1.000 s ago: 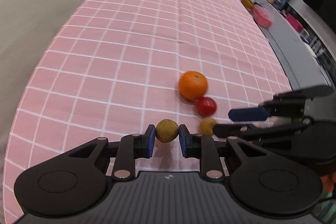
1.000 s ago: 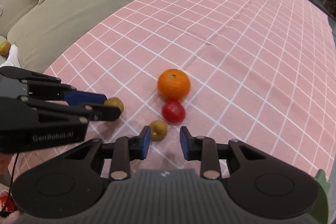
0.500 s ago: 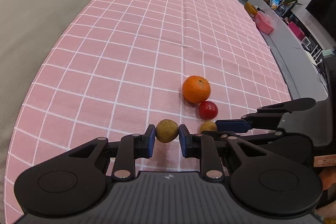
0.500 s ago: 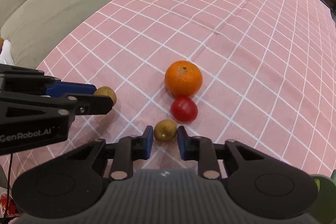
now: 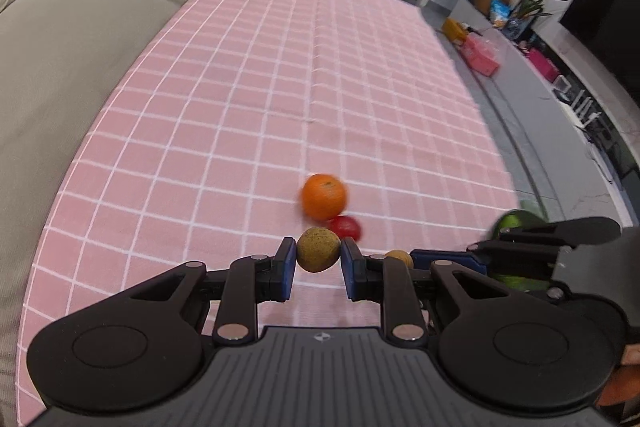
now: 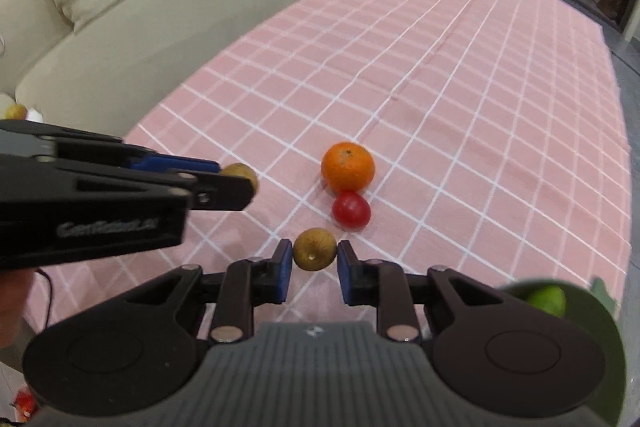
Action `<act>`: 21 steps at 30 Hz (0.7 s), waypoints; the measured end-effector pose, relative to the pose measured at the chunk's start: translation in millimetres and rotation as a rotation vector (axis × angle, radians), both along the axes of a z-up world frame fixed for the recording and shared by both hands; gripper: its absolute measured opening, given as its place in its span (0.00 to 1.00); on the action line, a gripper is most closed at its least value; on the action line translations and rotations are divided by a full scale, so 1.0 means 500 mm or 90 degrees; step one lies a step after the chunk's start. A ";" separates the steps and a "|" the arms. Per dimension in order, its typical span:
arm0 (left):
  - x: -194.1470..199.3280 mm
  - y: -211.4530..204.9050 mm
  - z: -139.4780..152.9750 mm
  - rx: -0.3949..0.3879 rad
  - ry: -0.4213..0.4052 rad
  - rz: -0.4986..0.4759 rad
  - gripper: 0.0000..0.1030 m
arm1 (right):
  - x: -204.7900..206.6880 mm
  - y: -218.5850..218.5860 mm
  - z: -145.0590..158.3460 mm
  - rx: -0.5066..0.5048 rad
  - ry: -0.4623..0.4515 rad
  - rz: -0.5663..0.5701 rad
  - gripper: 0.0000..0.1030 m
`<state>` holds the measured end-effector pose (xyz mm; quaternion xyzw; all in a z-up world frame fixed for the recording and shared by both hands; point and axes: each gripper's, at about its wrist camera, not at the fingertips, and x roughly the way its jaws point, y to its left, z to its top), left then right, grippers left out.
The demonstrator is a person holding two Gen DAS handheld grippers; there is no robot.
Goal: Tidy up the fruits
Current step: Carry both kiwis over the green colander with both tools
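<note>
1. Left hand-held gripper [image 5: 318,263] reaches level and forward, pads clamped on a brown speckled fruit [image 5: 318,249]
2. Right hand-held gripper [image 6: 314,264] sits low over the table [image 6: 460,99], its pads pinching a second brown fruit [image 6: 314,249]
3. Orange [image 6: 348,167] and red tomato [image 6: 351,209] touch just ahead on the table

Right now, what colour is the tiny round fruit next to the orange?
Red. The tiny fruit shows best from the right wrist.

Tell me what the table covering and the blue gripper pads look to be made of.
Table covering: apparently woven cloth, matte pink with a white grid; a crease line runs along it. Blue pads on the left gripper: probably rubber or soft plastic, dull finish, set on glossy black fingers; the look leaves it open.
</note>
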<state>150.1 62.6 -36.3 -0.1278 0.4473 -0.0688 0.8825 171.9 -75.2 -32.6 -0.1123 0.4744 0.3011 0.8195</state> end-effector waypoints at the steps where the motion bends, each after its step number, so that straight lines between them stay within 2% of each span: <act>1: -0.004 -0.007 0.008 -0.002 -0.006 -0.008 0.26 | -0.011 -0.011 0.012 0.005 -0.006 -0.004 0.19; 6: -0.021 -0.046 0.049 -0.007 -0.032 -0.048 0.26 | -0.059 -0.069 0.069 0.020 -0.035 -0.022 0.19; 12: -0.038 -0.096 0.081 -0.029 -0.038 -0.091 0.26 | -0.102 -0.142 0.116 0.025 -0.061 -0.053 0.19; 16: -0.049 -0.142 0.090 -0.032 -0.036 -0.129 0.26 | -0.129 -0.188 0.129 0.007 -0.085 -0.075 0.19; 21: -0.057 -0.192 0.076 -0.037 -0.021 -0.181 0.26 | -0.146 -0.252 0.124 -0.006 -0.086 -0.115 0.20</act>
